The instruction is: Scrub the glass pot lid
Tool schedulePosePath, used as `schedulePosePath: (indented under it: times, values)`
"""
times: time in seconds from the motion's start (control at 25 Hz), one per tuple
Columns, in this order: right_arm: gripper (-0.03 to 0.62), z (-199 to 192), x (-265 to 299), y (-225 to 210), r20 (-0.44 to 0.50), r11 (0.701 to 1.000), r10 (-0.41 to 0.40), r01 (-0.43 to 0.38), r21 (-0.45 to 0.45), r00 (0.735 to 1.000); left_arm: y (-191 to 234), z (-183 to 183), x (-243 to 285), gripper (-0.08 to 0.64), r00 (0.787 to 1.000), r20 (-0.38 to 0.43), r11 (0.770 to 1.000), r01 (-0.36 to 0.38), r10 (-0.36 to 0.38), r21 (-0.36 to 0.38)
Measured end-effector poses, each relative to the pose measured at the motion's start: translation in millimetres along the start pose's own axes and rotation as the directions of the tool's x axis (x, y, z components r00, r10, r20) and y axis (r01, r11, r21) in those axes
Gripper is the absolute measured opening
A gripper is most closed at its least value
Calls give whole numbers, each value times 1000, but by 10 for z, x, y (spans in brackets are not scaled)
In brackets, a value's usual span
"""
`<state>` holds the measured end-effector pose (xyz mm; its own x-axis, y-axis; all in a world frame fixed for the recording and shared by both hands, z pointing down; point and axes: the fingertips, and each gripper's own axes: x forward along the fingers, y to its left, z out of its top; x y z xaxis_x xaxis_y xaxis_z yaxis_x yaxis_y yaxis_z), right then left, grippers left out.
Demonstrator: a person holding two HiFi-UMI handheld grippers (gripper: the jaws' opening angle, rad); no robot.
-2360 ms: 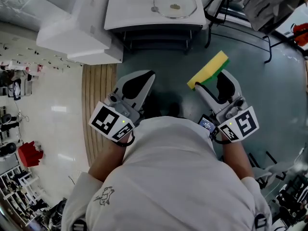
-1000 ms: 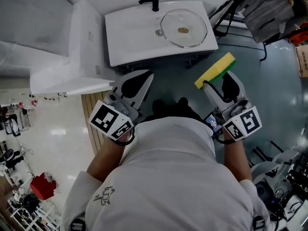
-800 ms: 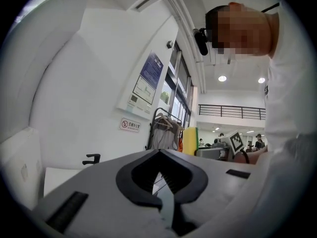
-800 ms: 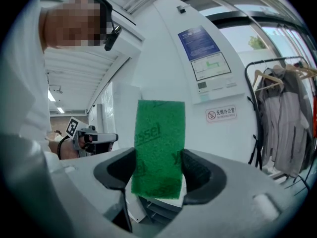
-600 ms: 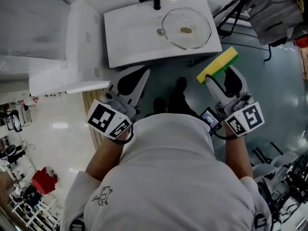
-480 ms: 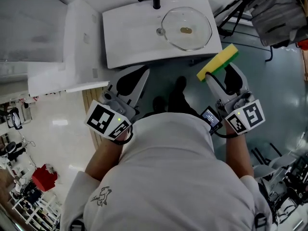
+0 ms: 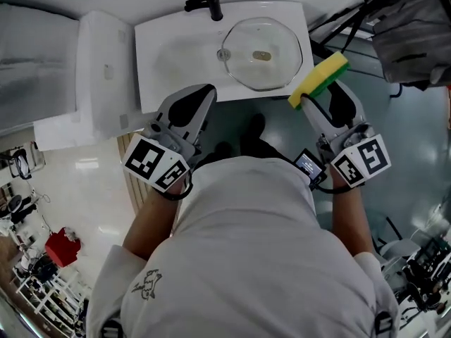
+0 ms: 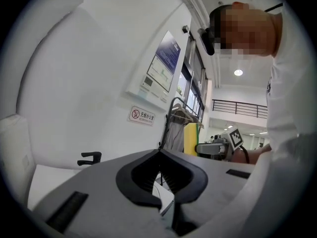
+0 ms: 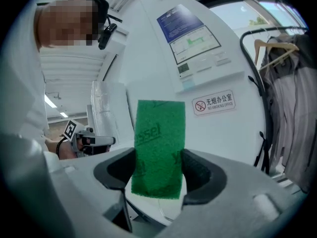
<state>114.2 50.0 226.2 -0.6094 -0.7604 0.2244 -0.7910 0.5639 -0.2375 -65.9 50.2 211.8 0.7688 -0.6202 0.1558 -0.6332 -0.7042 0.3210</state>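
Jaws of the left gripper [image 7: 206, 90] are pressed together with nothing between them; in the head view its tip shows over the near edge of the white sink [image 7: 158, 62]. A black faucet [image 7: 203, 4] stands at the sink's far edge. Right of it the glass pot lid [image 7: 278, 65] lies in the basin, seemingly flat, though clear glass makes that hard to judge. The right gripper [image 7: 309, 104] is clamped on a yellow-and-green sponge [image 7: 318, 78], just beside the sink's near right corner.
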Motion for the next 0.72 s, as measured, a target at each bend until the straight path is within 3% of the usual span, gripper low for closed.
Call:
schedulePosePath:
  times: [0.32,0.72]
  values:
    - [290,-29,245,-669,-25,1000,20,-19,20,999,480,-308,496,-2,992,-80,993,-98,93,-58]
    - [293,-224,806,-1184,-93,997,-28,34,67,995,1185,-790,856,8,986,-149,974,-100,71,-202]
